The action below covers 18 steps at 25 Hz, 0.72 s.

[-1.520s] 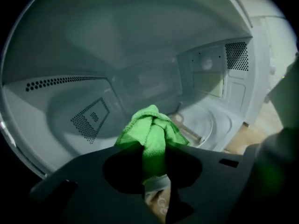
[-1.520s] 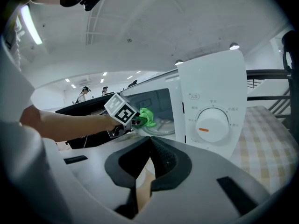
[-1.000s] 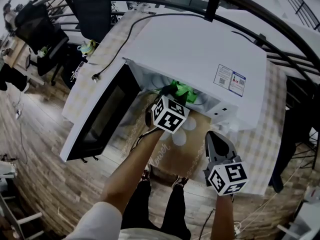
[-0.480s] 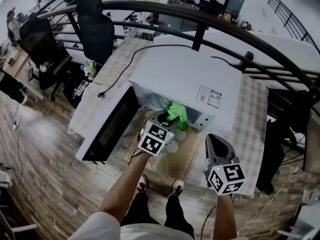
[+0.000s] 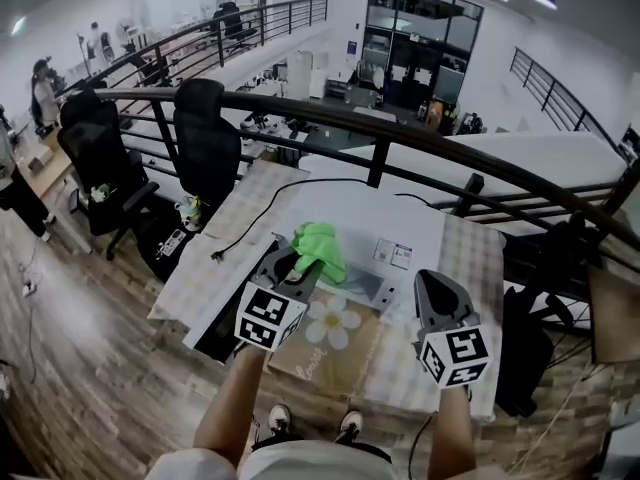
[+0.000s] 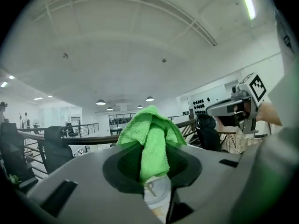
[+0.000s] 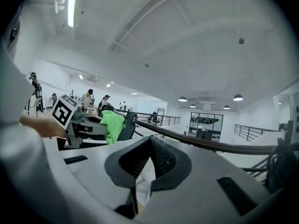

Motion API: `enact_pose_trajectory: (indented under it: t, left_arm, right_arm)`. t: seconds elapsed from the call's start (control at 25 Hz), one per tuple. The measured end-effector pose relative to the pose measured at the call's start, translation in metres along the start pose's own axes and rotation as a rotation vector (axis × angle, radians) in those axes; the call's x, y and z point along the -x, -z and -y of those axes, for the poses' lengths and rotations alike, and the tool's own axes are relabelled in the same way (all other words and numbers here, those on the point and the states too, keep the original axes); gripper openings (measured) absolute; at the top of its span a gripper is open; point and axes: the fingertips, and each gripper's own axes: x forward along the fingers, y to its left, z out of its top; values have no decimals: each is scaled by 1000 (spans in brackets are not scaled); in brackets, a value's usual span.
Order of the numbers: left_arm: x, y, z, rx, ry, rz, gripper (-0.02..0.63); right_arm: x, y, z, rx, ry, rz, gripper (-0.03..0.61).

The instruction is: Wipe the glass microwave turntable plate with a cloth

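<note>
Left gripper (image 6: 154, 178): jaws clenched on a bright green microfibre cloth (image 6: 150, 134), pinched low by a fold so that a bunched wad stands proud of the tips; judged a hold meant to give a soft pad for wiping while the hard jaws stay off glass. Right gripper (image 7: 149, 146): ribbed pads pressed together with nothing between them; judged idle, carried as the spare hand. Head view puts the left gripper and its cloth over the front edge of the white box-shaped microwave oven (image 5: 365, 218), raised above its top and outside its cavity; the right gripper hangs off the microwave's front right corner, well apart from the cloth and clear of the opening, which leaves the working side free. Both gripper views look out level over the hall ceiling and the dark railing beyond the microwave, not down at it; so neither tool is aimed at the work just now. The glass turntable plate shows in no view; the microwave's own top hides the cavity from the head camera, so where the plate lies, and whether it is clean, cannot be told. Microwave stands on a checked tablecloth (image 5: 480, 263), a black power cable (image 5: 290, 190) trailing behind it. The scene fits the cloth on its way to the plate as well as the cloth lifted off a wiped plate; nothing here settles which.
</note>
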Motion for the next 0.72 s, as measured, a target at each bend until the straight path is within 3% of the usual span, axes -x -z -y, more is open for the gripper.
enact_pose_trajectory:
  t: [0.32,0.72]
  left_arm:
    - [29,-63,-21,-42,-59,104,107]
    - [52,-98,-14,-96,-51,165,109]
  right_arm:
    - [0,-55,-5,65,-9,84,12]
    - [4,-79,-17,126,-19,112,12]
